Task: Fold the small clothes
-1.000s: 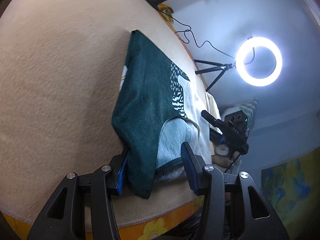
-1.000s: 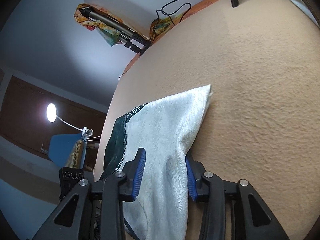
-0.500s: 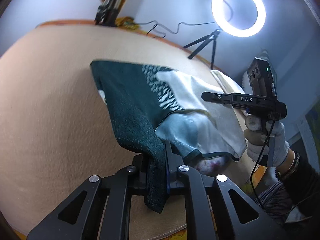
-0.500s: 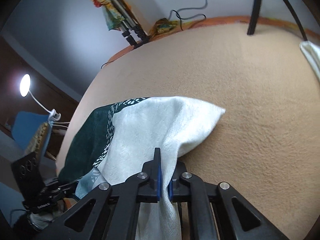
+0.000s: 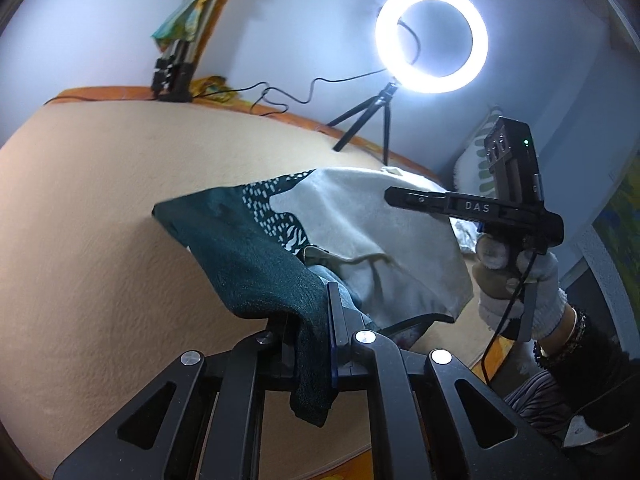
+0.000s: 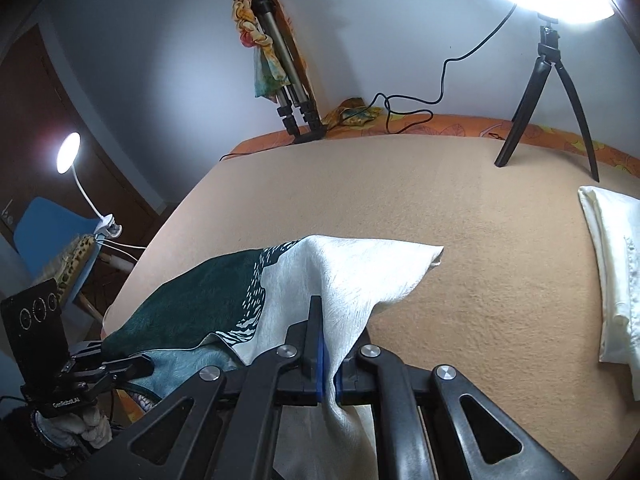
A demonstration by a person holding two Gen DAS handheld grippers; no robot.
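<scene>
A beige blanket (image 6: 400, 200) covers the bed. On it lie a folded cream cloth (image 6: 612, 264), a tripod (image 6: 548, 92), and the garment's (image 6: 360, 276) far edge.

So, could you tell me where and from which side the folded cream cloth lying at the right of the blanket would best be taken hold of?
Probably the folded cream cloth is best pinched at its near corner, coming in low from the near side. It lies flat on the tan blanket in stacked layers, so a corner lets a finger slide under.

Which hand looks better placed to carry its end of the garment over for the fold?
Neither, probably: left gripper clamps the green end, right gripper the white end of the garment.
</scene>
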